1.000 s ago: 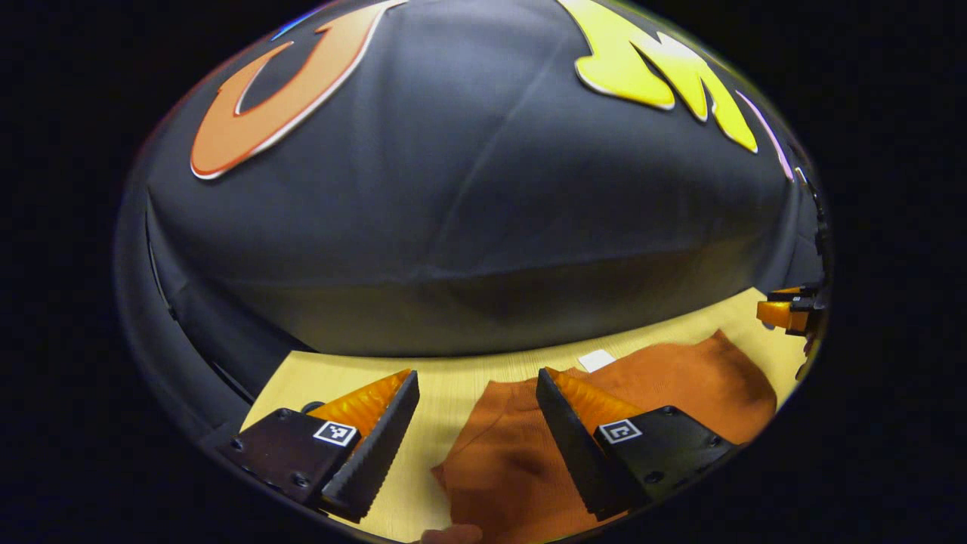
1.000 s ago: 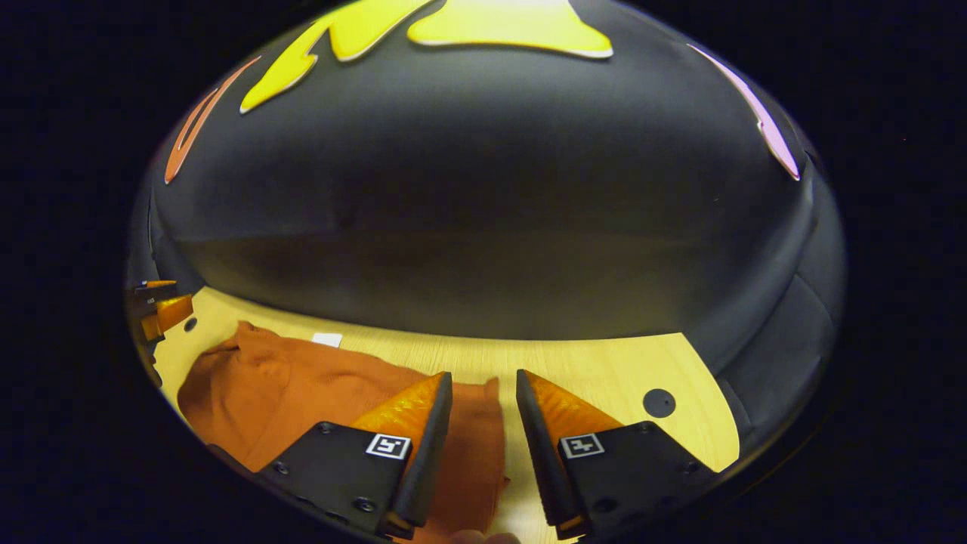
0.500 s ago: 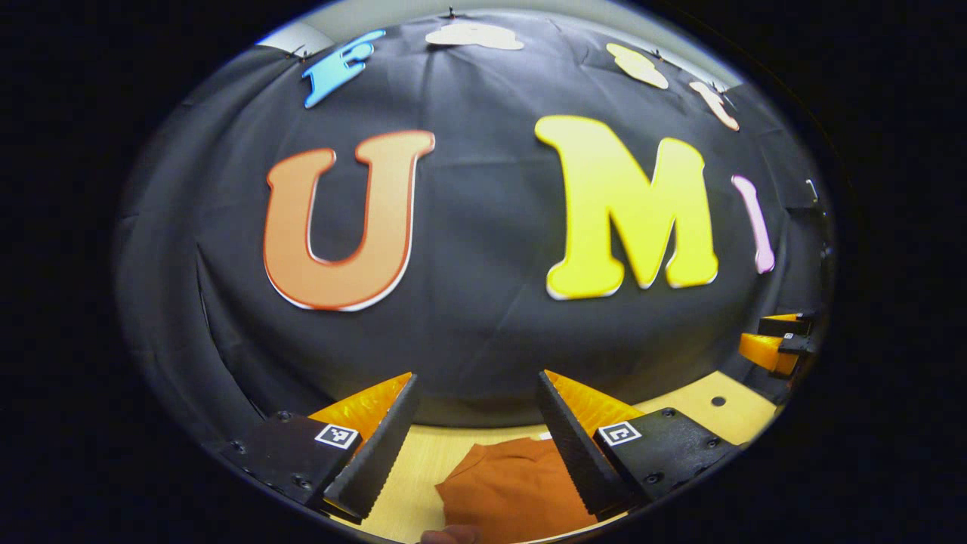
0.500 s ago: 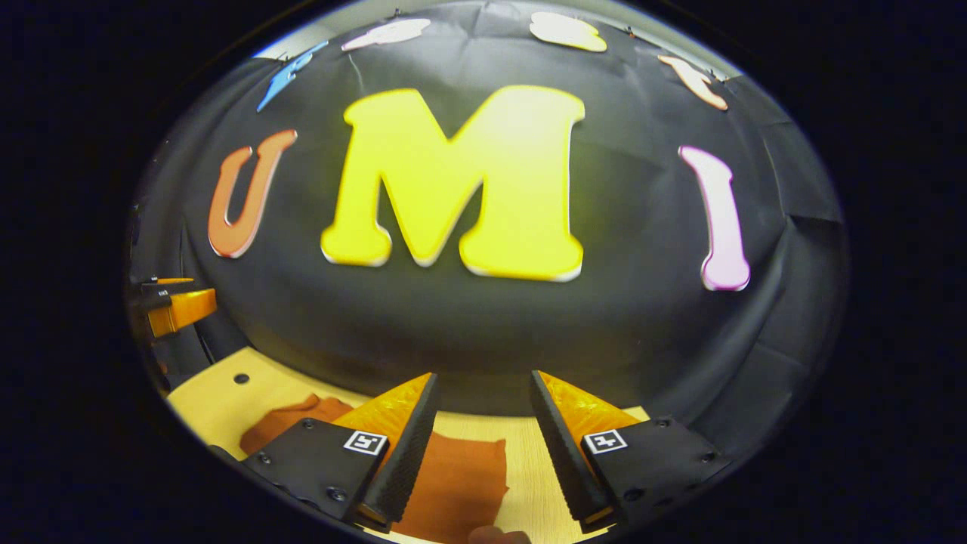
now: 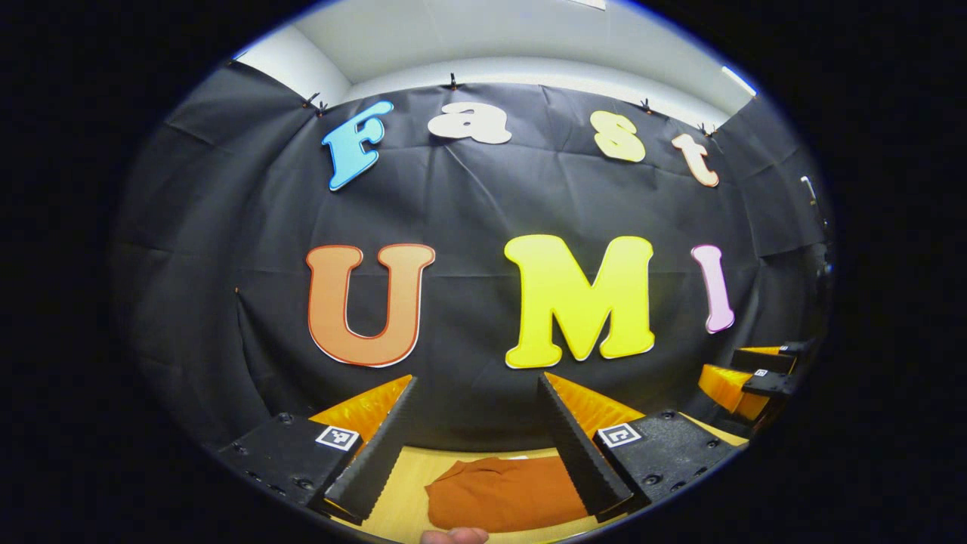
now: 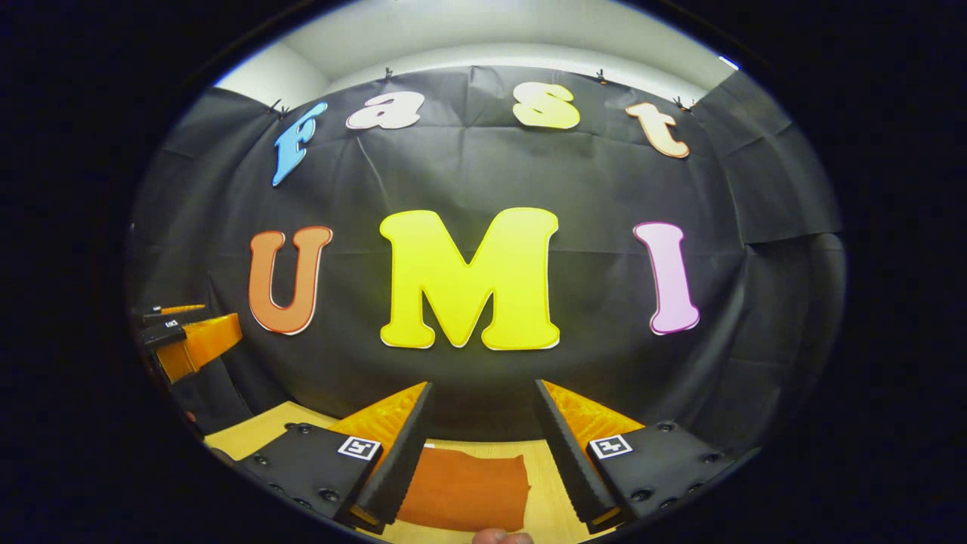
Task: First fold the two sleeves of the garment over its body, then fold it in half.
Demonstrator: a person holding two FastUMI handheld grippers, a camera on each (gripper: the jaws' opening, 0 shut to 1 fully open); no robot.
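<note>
An orange garment (image 5: 502, 493) lies as a compact, straight-edged shape on the wooden counter (image 5: 399, 506), low in the left gripper view, and again on the counter in the right gripper view (image 6: 464, 489). No sleeve sticks out from the part that shows, which would fit a garment already folded, though most of it is cut off below both views and the layers cannot be counted.

The risk, as judged from here, lies in the cloth itself: a soft knit folded on a smooth counter can slide or spring open if a finger brushes its edge on a low pass, and a loose top layer could drag along and spoil the fold.

The left hand-held gripper (image 5: 476, 423) is raised above the counter and levelled toward the booth's wall, its fingers apart with nothing between them. The right hand-held gripper (image 6: 480, 427) is posed the same way, fingers spread and empty, well clear of the garment. Each appears at the edge of the other's view, held at about the same height. A fingertip (image 5: 453, 536) shows at the bottom edge of the left gripper view.
</note>
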